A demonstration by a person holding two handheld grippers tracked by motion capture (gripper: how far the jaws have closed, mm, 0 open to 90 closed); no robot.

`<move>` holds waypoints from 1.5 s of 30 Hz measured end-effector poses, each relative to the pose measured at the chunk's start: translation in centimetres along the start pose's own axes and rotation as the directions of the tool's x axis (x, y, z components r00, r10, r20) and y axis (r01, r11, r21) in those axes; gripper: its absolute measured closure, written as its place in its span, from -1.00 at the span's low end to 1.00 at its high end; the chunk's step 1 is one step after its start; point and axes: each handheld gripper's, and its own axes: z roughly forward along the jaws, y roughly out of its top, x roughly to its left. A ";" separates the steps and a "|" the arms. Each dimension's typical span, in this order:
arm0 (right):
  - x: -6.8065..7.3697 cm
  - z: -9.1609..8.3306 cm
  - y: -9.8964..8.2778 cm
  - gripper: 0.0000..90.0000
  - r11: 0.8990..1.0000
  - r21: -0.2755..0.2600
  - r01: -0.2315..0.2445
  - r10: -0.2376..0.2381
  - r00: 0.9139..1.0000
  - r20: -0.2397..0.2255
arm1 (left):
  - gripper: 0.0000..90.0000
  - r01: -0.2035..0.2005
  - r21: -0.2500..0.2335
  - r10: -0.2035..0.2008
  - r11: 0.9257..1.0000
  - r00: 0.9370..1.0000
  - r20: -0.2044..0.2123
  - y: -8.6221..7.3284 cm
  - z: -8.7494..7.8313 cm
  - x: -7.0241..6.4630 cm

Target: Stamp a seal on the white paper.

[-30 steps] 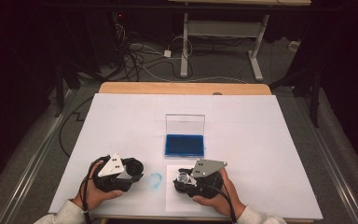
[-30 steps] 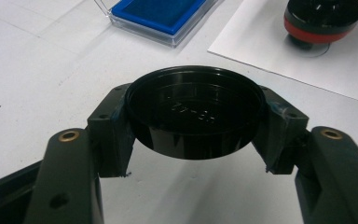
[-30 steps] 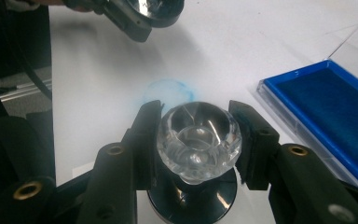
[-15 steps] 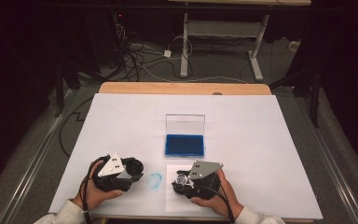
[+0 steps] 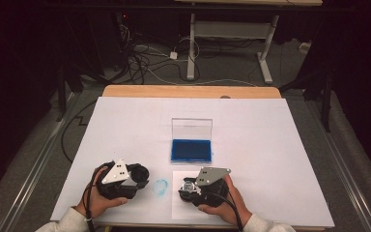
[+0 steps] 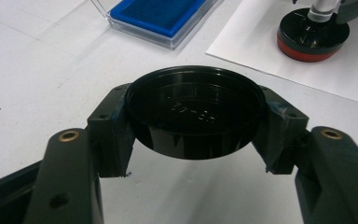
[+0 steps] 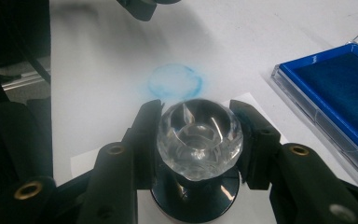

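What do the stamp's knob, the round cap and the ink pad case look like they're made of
Stamp's knob: clear faceted acrylic or glass, judging by the sharp glints and see-through body. Round cap: glossy black moulded plastic, with raised lettering inside and a smooth sheen. Ink pad case: clear hard plastic with an upright transparent lid; the blue pad looks like matte felt or foam.

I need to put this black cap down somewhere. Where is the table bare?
Bare: the white table right of the ink pad, the wide stretch left of it, and the strip behind its lid. Crowded: the front middle, with the blue ink smudge, paper sheet and stamp.
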 end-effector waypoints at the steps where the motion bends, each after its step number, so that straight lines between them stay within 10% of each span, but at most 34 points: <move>1: 0.0 0.0 0.0 0.26 1.000 0.000 -0.005 0.005 1.000 -0.001 | -0.18 0.000 0.000 0.000 1.000 1.000 -0.001 0.0 0.0 0.0; 45: -0.1 0.0 -0.1 0.26 1.000 0.001 0.018 -0.018 1.000 -0.017 | -0.18 0.011 -0.008 -0.011 1.000 1.000 0.003 0.1 0.1 -0.1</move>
